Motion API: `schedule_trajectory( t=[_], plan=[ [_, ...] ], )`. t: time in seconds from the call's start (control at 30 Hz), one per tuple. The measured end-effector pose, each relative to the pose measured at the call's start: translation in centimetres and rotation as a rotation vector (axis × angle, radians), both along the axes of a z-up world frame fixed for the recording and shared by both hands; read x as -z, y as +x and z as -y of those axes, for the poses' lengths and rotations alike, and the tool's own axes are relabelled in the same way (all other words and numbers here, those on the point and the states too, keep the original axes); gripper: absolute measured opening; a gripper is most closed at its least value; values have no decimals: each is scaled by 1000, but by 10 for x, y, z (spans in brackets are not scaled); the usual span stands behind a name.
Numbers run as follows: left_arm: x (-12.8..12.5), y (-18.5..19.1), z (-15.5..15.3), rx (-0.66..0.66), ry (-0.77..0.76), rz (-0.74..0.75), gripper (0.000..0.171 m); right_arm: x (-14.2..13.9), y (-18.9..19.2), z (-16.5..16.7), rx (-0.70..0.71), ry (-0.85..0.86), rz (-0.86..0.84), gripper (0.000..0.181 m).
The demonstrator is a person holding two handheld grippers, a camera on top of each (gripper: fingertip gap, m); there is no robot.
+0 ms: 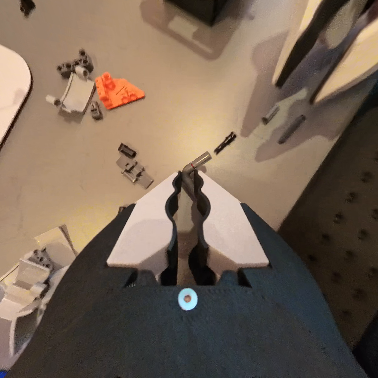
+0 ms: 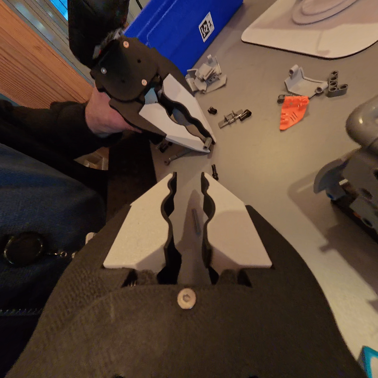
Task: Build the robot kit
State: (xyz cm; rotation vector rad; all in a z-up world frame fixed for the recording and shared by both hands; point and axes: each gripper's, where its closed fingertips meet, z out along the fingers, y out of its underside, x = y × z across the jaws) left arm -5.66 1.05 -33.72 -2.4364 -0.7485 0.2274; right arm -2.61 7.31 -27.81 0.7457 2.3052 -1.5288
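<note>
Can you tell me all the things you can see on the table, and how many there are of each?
bent connector: 1, grey with a thin red ring, pinched at the left gripper's tips
black pin: 1, black, on the table just past the bent connector
orange panel: 1, orange, flat on the table, middle
grey curved panel: 1, light grey, beside the orange panel
thin axle: 1, dark grey, on the table between the right gripper's fingers
blue bin: 1, blue, far edge of the table
white mat: 1, white, far right corner
left gripper: 1, black and white, shut on the bent connector
right gripper: 1, black and white, open above the table
hand: 1, holding the left gripper
</note>
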Motion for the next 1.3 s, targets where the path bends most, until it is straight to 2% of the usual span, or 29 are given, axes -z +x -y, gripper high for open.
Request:
schedule_trajectory(
  t=[0.07, 0.13, 0.23, 0.3, 0.43, 0.57, 0.77, 0.9, 1.0, 1.3],
  plan=[
    [-1, 0, -4, 3, 45, 21, 11, 4, 1, -3, -5, 48, -39, 20],
    [-3, -4, 1, -11, 39, 22, 24, 7, 2, -8, -5, 94, -70, 21],
    [-18, -3, 4, -10, 100, 22, 30, 8, 1, -18, 5, 135, -107, 21],
    [-29, -7, 17, -36, 97, -19, 31, 7, 2, -25, 0, 163, -125, 17],
    [-52, -3, 46, -114, 164, 2, 31, 14, 11, -32, -51, 252, -159, 17],
    [-53, 21, 72, -151, 155, 60, 28, 24, 22, -25, -122, 307, -185, 20],
    [-45, 50, 113, -270, 56, 59, 22, 24, 34, 27, -238, 317, -281, 22],
    [-43, 69, 128, -313, 45, 67, 19, 19, 44, 69, -307, 242, -267, 23],
    [-33, 83, 137, -284, -25, 84, 20, 26, 46, 91, -343, 276, -314, 24],
    [-17, 84, 136, -187, -6, 109, 19, 31, 55, 149, -366, 283, -301, 19]
  ],
)
